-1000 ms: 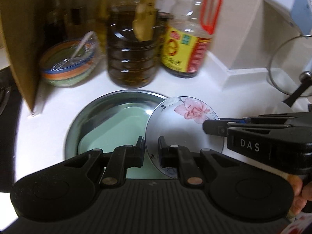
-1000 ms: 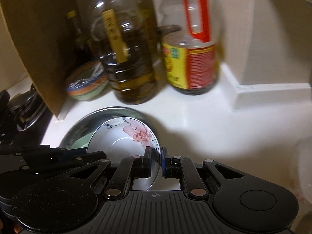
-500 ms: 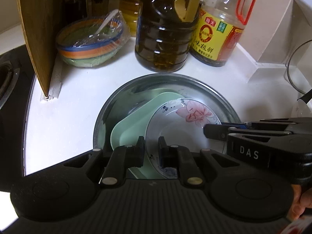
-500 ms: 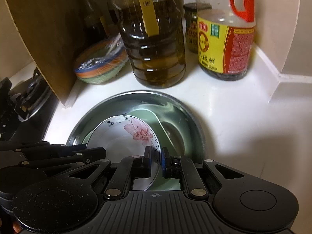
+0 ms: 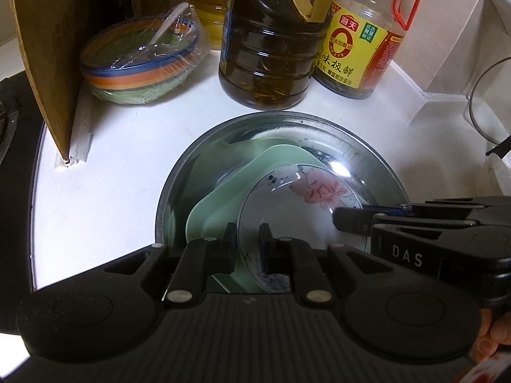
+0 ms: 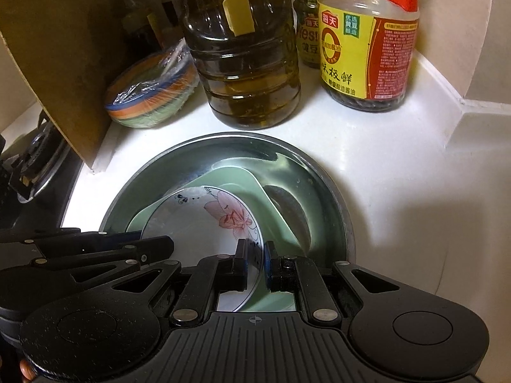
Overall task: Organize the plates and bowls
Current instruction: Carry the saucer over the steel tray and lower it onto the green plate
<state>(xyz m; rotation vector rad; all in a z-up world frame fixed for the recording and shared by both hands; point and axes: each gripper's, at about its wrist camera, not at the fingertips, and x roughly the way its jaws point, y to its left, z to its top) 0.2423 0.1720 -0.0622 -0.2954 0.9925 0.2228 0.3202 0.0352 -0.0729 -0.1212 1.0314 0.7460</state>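
**Two grippers clamping a flowered bowl inside a steel basin**

A white bowl painted with a pink flower [image 5: 306, 214] is sitting tilted on a pale green dish [image 5: 230, 198], and both are lying inside a round stainless steel basin [image 5: 361, 146] on a white counter [image 5: 121, 172]. The left gripper [image 5: 247, 249] is pinching the bowl's near rim, its jaws nearly closed with the rim between them. The right gripper [image 6: 257, 266] is gripping the opposite edge of the same bowl the same way, jaws narrowed onto the rim. Behind the basin are standing a large bottle of dark oil [image 5: 268, 51] and a yellow-labelled sauce bottle with a red handle [image 5: 357, 44]. To the left, a striped bowl covered in plastic wrap [image 5: 140, 63] is resting beside an upright brown board [image 5: 48, 54].
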